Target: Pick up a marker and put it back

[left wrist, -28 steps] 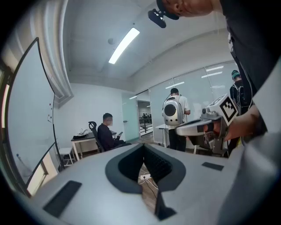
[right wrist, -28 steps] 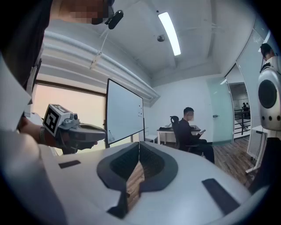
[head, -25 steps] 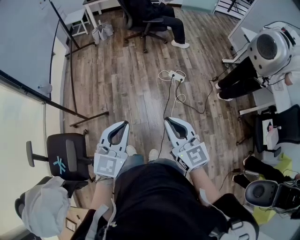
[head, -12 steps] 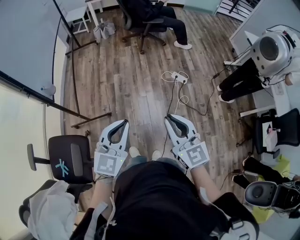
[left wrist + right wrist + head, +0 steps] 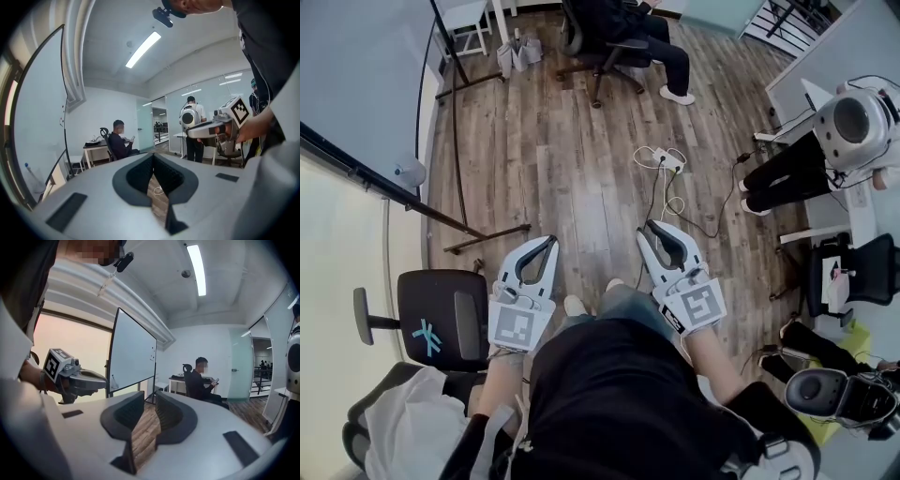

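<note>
Standing over a wood floor [image 5: 572, 178], the operator holds both tools at waist height in the head view. The left gripper [image 5: 551, 244] shows its jaws closed into a loop. The right gripper [image 5: 650, 229] looks much the same from above. A whiteboard [image 5: 356, 84] stands on the left, with a small pale object [image 5: 410, 173] on its ledge. No marker can be made out, so its location is unknown; the pick-up appears not yet begun.

Left gripper view: the pads meet at the tips, with only a sliver of floor visible lower down. Nothing is held.

Right gripper view: a narrow gap runs between the pads all the way to the tips, a detail the head view does not resolve. Nothing is held. This view also shows the whiteboard face-on.

Hazards, as a judgement: a cable [image 5: 661, 192] from a power strip [image 5: 661, 157] crosses the floor ahead and could catch a foot. Only the head view shows it. Neither gripper is open wide enough to take a marker as it stands. Advancing on it this way would knock it aside.
</note>
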Demonstrator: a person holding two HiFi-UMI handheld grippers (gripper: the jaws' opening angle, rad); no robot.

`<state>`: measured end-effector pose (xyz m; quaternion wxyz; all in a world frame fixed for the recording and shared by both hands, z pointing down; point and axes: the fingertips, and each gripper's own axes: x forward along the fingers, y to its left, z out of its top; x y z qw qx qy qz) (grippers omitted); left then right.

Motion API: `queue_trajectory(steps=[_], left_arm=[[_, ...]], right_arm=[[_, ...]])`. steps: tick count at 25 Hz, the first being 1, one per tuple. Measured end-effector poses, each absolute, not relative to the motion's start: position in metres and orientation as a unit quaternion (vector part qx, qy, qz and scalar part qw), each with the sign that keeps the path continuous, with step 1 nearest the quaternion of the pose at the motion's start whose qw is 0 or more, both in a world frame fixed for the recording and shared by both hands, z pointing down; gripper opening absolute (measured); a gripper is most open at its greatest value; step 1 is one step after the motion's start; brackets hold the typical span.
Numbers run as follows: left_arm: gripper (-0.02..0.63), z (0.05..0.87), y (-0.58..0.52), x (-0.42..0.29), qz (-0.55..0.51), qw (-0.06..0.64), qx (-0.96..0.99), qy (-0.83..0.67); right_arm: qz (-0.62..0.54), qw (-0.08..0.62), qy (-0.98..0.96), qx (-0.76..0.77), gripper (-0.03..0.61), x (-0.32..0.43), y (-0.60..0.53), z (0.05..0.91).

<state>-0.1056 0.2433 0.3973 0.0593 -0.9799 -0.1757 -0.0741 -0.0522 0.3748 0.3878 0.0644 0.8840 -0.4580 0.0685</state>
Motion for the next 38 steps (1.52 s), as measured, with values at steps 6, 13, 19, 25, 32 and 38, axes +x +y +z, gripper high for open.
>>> queue_trajectory(steps=[6,13,19,25,32,38], left_arm=[[0.009,0.413,0.207,-0.089,-0.081,0.055,-0.983,-0.152],[0.009,0.418,0.158,-0.042,-0.093,0.047,-0.989,-0.105],[0.009,0.421,0.119,0.011,-0.112,0.040,-0.991,-0.059],[0.009,0.417,0.078,0.057,-0.121,0.030,-0.992,-0.001],[0.009,0.411,0.031,0.083,-0.126,0.022,-0.988,0.086],[0.009,0.413,0.002,0.083,-0.134,0.020,-0.977,0.167]], right_arm=[[0.074,0.066,-0.463,0.881,0.067,-0.025,0.344,0.402],[0.077,0.065,-0.500,0.860,0.067,0.035,0.293,0.413],[0.087,0.063,-0.542,0.833,0.067,0.103,0.247,0.418],[0.091,0.067,-0.592,0.798,0.067,0.163,0.196,0.418],[0.085,0.070,-0.660,0.743,0.067,0.206,0.130,0.414],[0.078,0.072,-0.719,0.687,0.067,0.220,0.083,0.417]])
